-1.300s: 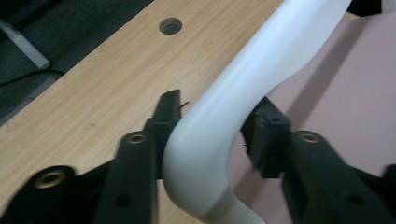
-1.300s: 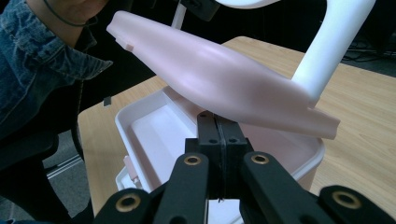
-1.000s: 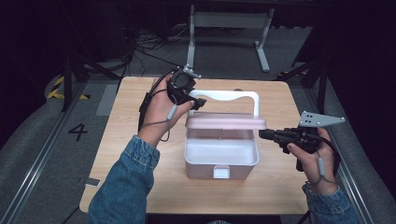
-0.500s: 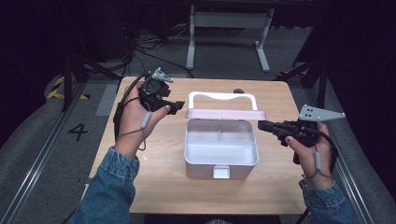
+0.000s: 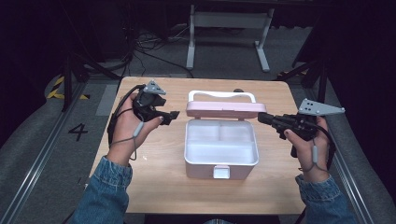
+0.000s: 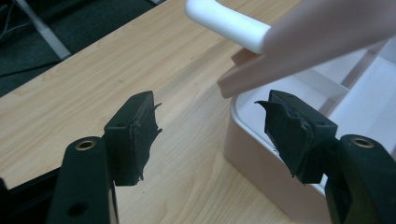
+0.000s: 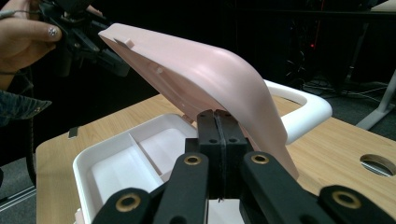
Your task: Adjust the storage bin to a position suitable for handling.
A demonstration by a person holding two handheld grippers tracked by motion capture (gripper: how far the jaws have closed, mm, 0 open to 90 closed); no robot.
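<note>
Wooden table [image 5: 154, 186], pink box [image 5: 221, 156] at its centre with pink lid [image 5: 225, 109] raised at the far side, white handle [image 5: 222, 95] behind, left gripper [image 5: 172, 115] left of lid, jaws apart, holding nothing, right gripper [image 5: 261, 117] at lid's right end, 2 jaws pressed together.

Dark numeral "4" [image 5: 77, 132] on the grey floor left of table

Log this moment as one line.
box: open, compartments bare | lid: raised | left tongs: open, beside box | right tongs: shut, at lid's edge

Dark room; grey floor [image 5: 42, 140]; white stand [image 5: 229, 21].
</note>
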